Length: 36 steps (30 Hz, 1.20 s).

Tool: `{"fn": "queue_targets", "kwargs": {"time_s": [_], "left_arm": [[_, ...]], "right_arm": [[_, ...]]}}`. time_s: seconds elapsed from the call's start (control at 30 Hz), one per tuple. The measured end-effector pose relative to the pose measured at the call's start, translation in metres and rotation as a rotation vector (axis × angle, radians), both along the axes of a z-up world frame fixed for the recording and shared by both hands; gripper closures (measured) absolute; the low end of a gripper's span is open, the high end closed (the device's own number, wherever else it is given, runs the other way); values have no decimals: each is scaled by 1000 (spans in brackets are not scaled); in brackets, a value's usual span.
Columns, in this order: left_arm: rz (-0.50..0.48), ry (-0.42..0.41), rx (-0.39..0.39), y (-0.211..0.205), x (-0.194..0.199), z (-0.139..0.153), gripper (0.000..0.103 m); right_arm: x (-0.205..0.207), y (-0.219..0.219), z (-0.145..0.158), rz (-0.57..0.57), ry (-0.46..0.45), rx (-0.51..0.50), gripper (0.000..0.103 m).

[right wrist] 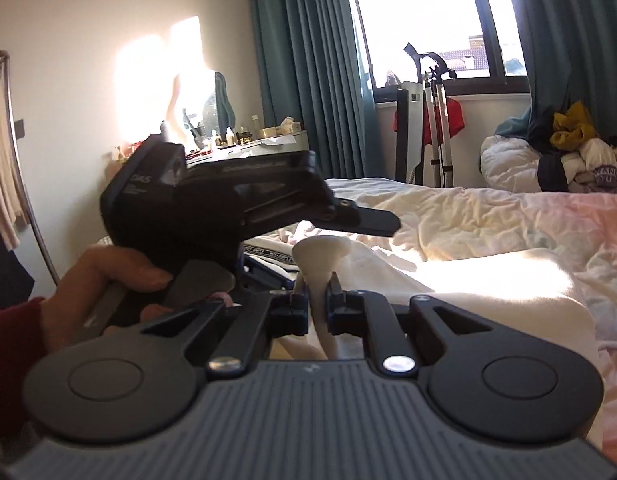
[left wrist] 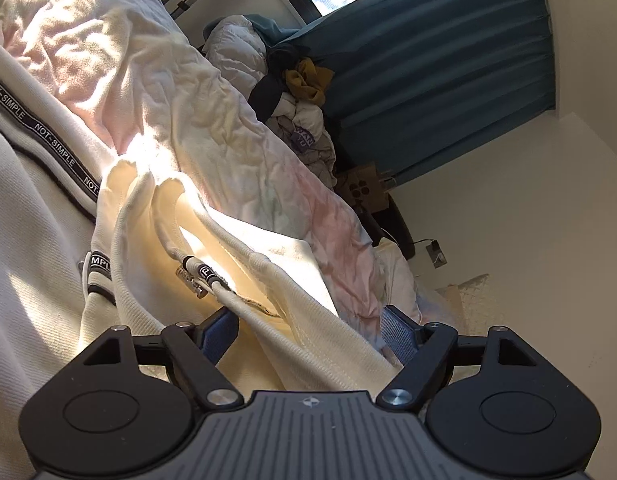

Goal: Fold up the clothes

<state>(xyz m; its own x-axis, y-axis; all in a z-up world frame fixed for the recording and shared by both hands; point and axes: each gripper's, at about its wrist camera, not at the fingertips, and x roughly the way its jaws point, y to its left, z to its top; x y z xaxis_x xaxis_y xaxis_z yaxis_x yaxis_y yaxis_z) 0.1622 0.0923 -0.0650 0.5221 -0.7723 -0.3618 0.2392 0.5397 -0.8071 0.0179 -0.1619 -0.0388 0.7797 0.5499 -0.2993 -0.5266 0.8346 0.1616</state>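
Sunlit bed (right wrist: 488, 216) — right gripper (right wrist: 317, 304) pinches hoodie (left wrist: 36, 272), left gripper (left wrist: 310, 330) fingers wide.

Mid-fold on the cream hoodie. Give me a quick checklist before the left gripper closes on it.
1. Right gripper clamped on the cream hoodie: ok.
2. Left gripper open: ok.
3. Hoodie edge between the left pads, untouched: ok.
4. Drawstring toggle clear of the pads: ok, it lies ahead of them.
5. Grippers apart: ok, close.
6. Hoodie flat underneath: cannot tell.
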Motion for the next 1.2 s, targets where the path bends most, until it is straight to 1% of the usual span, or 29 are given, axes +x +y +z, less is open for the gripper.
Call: {"fn": "queue_targets", "kwargs": {"time_s": [0.03, 0.07, 0.1, 0.17, 0.2, 0.23, 0.27, 0.3, 0.43, 0.47, 0.53, 0.63, 0.7, 0.73, 0.77, 0.9, 1.03, 1.13, 1.2], "left_arm": [[2, -3, 26, -3, 4, -1, 30], [7, -1, 59, -6, 9, -2, 38], [14, 3, 91, -9, 14, -4, 42], [35, 18, 129, -7, 21, -10, 65], [46, 26, 144, -6, 24, -13, 72], [57, 34, 158, -4, 27, -16, 90], [64, 35, 169, -2, 29, -18, 90], [65, 19, 173, -2, 28, -17, 90], [65, -121, 189, -3, 12, 11, 91], [68, -147, 191, -2, 9, 17, 91], [83, -163, 202, 0, 8, 20, 91], [93, -88, 272, 1, 18, 1, 91], [92, -34, 310, 1, 23, -16, 91], [90, -20, 322, 1, 25, -21, 91], [87, -25, 324, 2, 24, -23, 91], [77, -40, 323, 4, 22, -24, 89], [96, -34, 313, 6, 20, -26, 87], [103, -43, 321, 6, 17, -25, 86], [113, -43, 303, 8, 16, -26, 85]], "right_arm": [[0, 2, -1, 7, -1, -12, 92], [1, 3, -3, 11, 7, -22, 92], [2, 5, -5, 15, 15, -33, 92], [5, 10, -12, 24, 28, -71, 92], [6, 13, -16, 28, 32, -91, 92], [7, 17, -19, 31, 34, -110, 91], [8, 20, -22, 33, 38, -127, 91], [8, 22, -24, 31, 39, -134, 91], [8, 26, -28, 17, 30, -121, 91], [8, 28, -29, 14, 27, -118, 90], [12, 26, -30, 11, 40, -75, 90], [30, 25, -43, 16, 139, -13, 89], [39, 25, -53, 22, 209, -7, 89], [40, 24, -55, 25, 233, -2, 89], [40, 23, -54, 27, 250, 2, 89], [21, 15, -30, 8, 221, -9, 89], [1, -10, -6, 1, 186, 69, 89], [-5, -32, 2, -90, 137, 102, 89], [4, -43, -2, -214, 125, 59, 89]]}}
